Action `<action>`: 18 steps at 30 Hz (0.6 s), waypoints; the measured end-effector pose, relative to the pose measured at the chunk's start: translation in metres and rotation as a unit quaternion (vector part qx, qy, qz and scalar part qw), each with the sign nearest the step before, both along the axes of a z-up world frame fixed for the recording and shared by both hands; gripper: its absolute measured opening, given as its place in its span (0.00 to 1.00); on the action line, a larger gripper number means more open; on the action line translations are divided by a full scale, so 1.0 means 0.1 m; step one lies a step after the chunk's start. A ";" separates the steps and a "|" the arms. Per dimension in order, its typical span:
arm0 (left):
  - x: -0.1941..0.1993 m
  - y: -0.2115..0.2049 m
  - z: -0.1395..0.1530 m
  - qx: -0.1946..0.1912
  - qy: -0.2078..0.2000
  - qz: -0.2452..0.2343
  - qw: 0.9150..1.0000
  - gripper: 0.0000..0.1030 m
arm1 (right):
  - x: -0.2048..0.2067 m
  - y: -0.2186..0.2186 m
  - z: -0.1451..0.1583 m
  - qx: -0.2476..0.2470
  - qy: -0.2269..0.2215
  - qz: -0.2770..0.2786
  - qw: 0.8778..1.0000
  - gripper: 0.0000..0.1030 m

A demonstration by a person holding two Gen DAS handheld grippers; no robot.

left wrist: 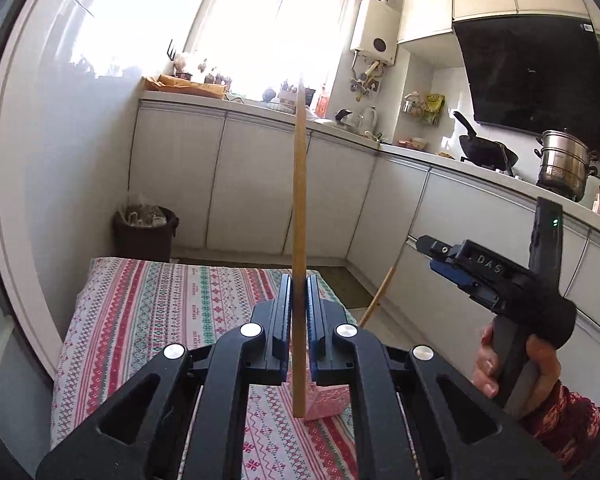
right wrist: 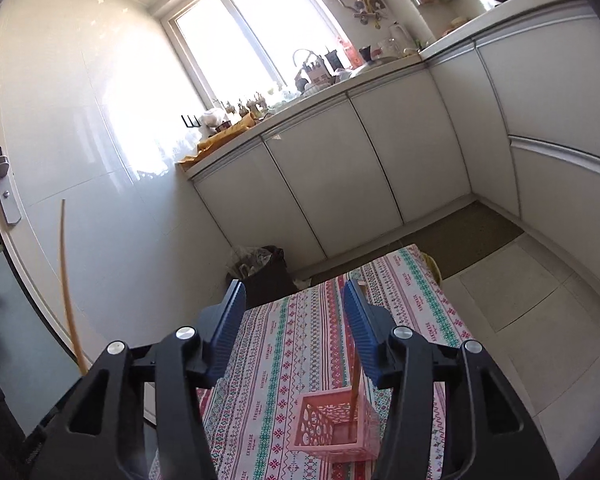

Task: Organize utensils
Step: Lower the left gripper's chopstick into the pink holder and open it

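Striped cloth in red, green and white covers my desk (left wrist: 148, 312), which fills the lower middle of both views. White cabinet doors (left wrist: 260, 184) run along the far wall, with a bright window (left wrist: 268, 28) at 12 o'clock above them. A dark bin (left wrist: 146, 234) stands on the floor at the desk's far corner, at about 10 o'clock in the left view.

My left hand-held gripper (left wrist: 299, 312) is closed nearly all the way, its blue pads pinching a long wooden chopstick (left wrist: 300, 208). The chopstick stands close to upright, its thin end reaching toward 12 o'clock in front of the window and its lower end hanging just above the desk. In the right view this same chopstick shows as a curved pale line at 9 o'clock.

My right hand-held gripper (right wrist: 294, 332) is spread wide with nothing between its pads. In the left view I see it at 3 o'clock, held by my right hand (left wrist: 516, 364), well apart from the left one.

Below the right hand-held gripper, at about 5 o'clock, a small pink basket (right wrist: 324, 420) with a lattice wall sits on the desk. A second chopstick (right wrist: 356, 376) stands in it, leaning against its far right corner, the upper end rising past the right pad. In the left view only a corner of the basket peeks out at 6 o'clock, just beside the held chopstick's lower end.
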State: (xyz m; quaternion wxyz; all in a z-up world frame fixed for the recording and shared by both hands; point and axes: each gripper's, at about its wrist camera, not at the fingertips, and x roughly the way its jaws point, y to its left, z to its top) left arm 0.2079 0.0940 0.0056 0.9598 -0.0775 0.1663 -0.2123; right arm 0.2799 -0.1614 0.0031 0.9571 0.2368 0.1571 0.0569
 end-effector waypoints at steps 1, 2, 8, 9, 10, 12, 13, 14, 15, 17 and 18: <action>0.04 -0.07 -0.01 -0.003 -0.001 -0.007 1.000 0.06 | -0.08 -0.04 0.06 -0.002 -0.002 -0.009 1.000 0.58; 0.10 -0.13 -0.02 -0.009 0.001 -0.013 1.000 0.06 | -0.19 -0.09 0.12 0.002 -0.002 -0.020 1.000 0.59; 0.58 -0.42 -0.36 -0.081 0.048 -0.029 0.995 0.06 | -0.97 -0.44 0.08 0.077 -0.007 -0.050 0.996 0.69; 0.63 -0.47 -0.45 -0.085 0.056 -0.027 0.994 0.06 | -1.05 -0.48 0.05 0.077 -0.006 -0.056 0.995 0.70; 0.68 -0.52 -0.54 -0.087 0.061 -0.026 0.994 0.06 | -1.12 -0.51 0.01 0.077 -0.003 -0.061 0.995 0.70; 0.76 -0.62 -0.67 -0.079 0.060 -0.019 0.995 0.06 | -1.20 -0.57 -0.09 0.081 0.003 -0.069 0.994 0.70; 0.79 -0.67 -0.72 -0.076 0.058 -0.018 0.995 0.06 | -1.18 -0.61 -0.14 0.086 0.011 -0.071 0.994 0.70; 0.82 -0.72 -0.77 -0.072 0.057 -0.015 0.996 0.06 | -1.13 -0.63 -0.19 0.091 0.024 -0.067 0.993 0.70; 0.84 -0.77 -0.81 -0.067 0.055 -0.012 0.996 0.06 | -1.08 -0.66 -0.23 0.095 0.037 -0.062 0.993 0.70; 0.86 -0.84 -0.89 -0.059 0.050 -0.010 0.997 0.06 | -1.03 -0.71 -0.29 0.100 0.049 -0.064 0.992 0.70; 0.86 -0.88 -0.93 -0.056 0.048 -0.009 0.997 0.06 | -1.04 -0.73 -0.31 0.101 0.051 -0.065 0.991 0.70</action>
